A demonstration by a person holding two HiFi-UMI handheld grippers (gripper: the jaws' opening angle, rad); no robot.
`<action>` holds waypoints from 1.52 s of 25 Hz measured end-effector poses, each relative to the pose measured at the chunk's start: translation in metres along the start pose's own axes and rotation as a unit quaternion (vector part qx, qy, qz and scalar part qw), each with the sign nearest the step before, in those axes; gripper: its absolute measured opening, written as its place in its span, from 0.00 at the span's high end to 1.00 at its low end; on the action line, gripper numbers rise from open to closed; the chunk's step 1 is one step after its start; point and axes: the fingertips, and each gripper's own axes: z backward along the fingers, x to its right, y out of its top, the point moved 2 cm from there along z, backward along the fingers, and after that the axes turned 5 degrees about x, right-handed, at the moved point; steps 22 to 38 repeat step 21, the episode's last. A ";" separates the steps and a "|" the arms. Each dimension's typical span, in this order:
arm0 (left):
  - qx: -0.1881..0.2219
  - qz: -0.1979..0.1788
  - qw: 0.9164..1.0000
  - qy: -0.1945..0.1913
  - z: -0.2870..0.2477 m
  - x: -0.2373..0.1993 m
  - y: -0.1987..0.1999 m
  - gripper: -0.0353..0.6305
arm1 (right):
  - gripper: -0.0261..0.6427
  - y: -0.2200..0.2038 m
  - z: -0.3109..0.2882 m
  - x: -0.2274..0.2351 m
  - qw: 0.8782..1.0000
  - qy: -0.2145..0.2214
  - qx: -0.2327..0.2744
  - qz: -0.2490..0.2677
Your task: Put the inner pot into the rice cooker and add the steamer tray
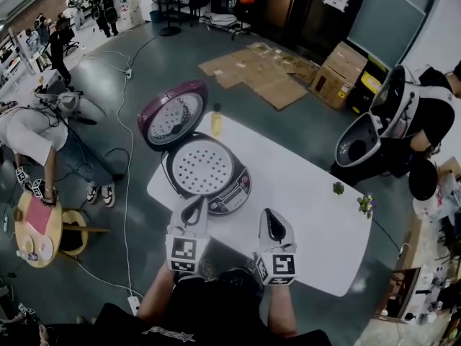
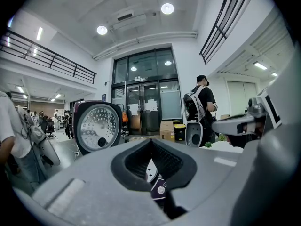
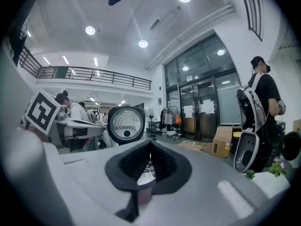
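The rice cooker (image 1: 232, 190) stands open on the white table (image 1: 317, 225), its maroon lid (image 1: 173, 115) tipped back. A round white perforated steamer tray (image 1: 203, 166) lies in its mouth; the inner pot is hidden beneath it. My left gripper (image 1: 196, 203) is shut just in front of the cooker's control panel, with nothing between its pads. My right gripper (image 1: 269, 216) is shut and empty over the table, to the right of the cooker. The lid's inner face shows in the left gripper view (image 2: 97, 126) and the right gripper view (image 3: 125, 122).
A yellow bottle (image 1: 216, 120) stands on the table behind the cooker. Two small plants (image 1: 338, 187) (image 1: 366, 205) sit near the table's right edge. A person with a backpack (image 2: 203, 100) stands beyond the table. Flattened cardboard (image 1: 259, 71) lies on the floor.
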 end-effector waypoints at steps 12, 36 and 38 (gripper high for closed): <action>0.000 0.000 1.000 0.002 -0.001 0.004 -0.001 0.93 | 0.95 0.000 -0.003 0.002 1.000 0.006 -0.002 0.003; -0.001 0.000 1.000 0.003 0.001 0.004 0.000 0.93 | 0.95 -0.001 -0.002 0.001 1.000 0.007 -0.007 -0.003; -0.001 0.000 1.000 0.003 0.001 0.004 0.000 0.93 | 0.95 -0.001 -0.002 0.001 1.000 0.007 -0.007 -0.003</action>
